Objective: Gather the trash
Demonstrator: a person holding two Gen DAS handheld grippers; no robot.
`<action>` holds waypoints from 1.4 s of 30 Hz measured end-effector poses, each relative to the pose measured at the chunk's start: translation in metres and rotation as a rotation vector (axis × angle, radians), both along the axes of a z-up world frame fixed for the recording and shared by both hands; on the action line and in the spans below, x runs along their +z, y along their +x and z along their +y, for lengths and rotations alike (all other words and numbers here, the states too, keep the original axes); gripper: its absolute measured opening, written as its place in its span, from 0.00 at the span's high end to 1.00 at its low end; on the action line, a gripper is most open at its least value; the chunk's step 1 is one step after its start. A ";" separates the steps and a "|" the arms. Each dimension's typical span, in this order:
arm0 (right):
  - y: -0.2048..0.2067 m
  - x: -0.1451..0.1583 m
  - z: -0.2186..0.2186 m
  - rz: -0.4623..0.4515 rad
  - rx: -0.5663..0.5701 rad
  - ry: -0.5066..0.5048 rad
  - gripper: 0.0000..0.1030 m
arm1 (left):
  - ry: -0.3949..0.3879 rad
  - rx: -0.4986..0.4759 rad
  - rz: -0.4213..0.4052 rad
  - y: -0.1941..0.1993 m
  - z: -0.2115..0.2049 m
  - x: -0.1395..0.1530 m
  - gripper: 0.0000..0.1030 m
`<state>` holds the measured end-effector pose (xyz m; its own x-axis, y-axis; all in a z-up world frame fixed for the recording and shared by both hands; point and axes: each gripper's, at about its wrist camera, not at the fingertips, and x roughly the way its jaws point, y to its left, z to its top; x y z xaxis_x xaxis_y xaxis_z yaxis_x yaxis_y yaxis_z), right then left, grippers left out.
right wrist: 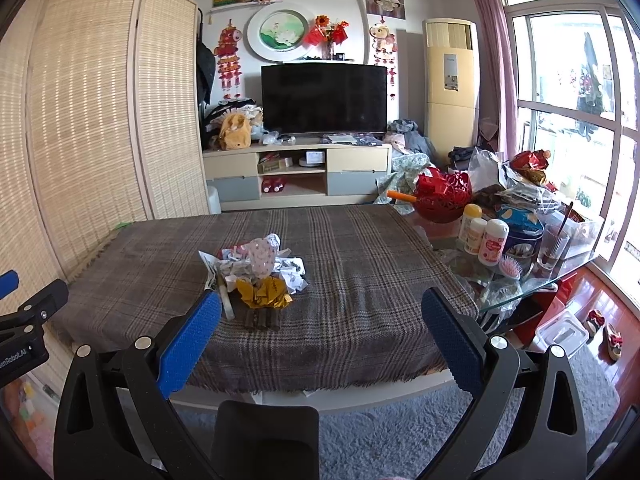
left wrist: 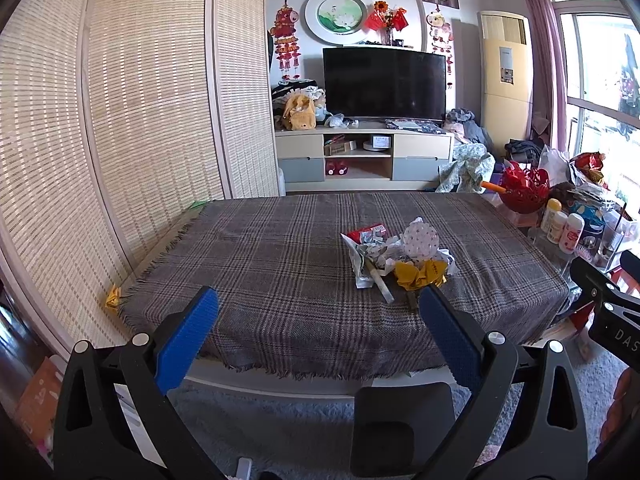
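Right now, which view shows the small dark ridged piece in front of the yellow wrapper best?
The right wrist view. There the dark ridged piece lies fully exposed on the plaid cloth, just in front of the yellow wrapper. In the left wrist view, the left tool's blue finger hides most of it; only a dark sliver shows.

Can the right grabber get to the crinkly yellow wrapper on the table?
Probably yes. The right gripper is open and empty, and the yellow wrapper lies at the near edge of the trash pile, just ahead between the fingers. Only bare plaid cloth lies before it.
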<state>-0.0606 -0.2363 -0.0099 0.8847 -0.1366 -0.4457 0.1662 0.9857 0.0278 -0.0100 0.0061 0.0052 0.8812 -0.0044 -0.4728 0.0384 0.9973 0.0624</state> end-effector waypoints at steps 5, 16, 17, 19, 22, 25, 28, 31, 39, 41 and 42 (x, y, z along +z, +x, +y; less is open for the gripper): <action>0.003 0.002 -0.002 -0.001 -0.004 -0.001 0.03 | 0.003 -0.001 0.001 0.002 -0.001 0.000 0.08; 0.017 -0.006 -0.014 0.020 -0.018 0.035 0.03 | -0.017 -0.014 0.019 0.014 -0.001 -0.006 0.08; 0.019 -0.008 -0.014 0.026 -0.014 0.041 0.03 | -0.015 -0.014 0.023 0.016 -0.001 -0.008 0.08; 0.024 -0.011 -0.015 0.036 -0.004 0.055 0.03 | -0.011 -0.019 0.037 0.021 -0.001 -0.013 0.08; 0.033 -0.018 -0.016 0.053 -0.003 0.074 0.03 | -0.010 -0.024 0.057 0.031 -0.001 -0.020 0.08; 0.045 -0.026 -0.019 0.066 -0.026 0.067 0.03 | -0.021 -0.045 0.078 0.044 -0.001 -0.031 0.08; 0.060 -0.037 -0.024 0.087 -0.024 0.095 0.03 | -0.035 -0.054 0.108 0.061 0.000 -0.044 0.08; 0.081 -0.054 -0.031 0.135 -0.024 0.108 0.03 | -0.031 -0.051 0.146 0.081 -0.001 -0.057 0.08; 0.134 -0.092 -0.044 0.203 0.018 0.160 0.03 | -0.015 -0.039 0.231 0.134 -0.010 -0.090 0.08; 0.146 -0.097 -0.042 0.208 0.052 0.165 0.03 | 0.001 -0.035 0.257 0.146 -0.013 -0.099 0.08; 0.155 -0.101 -0.039 0.214 0.071 0.165 0.03 | 0.006 -0.034 0.265 0.149 -0.015 -0.103 0.08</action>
<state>0.0943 -0.2757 -0.1109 0.7727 0.0122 -0.6347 0.1162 0.9802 0.1603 0.1395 -0.0089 -0.0975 0.7260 -0.0286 -0.6871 0.0882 0.9948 0.0518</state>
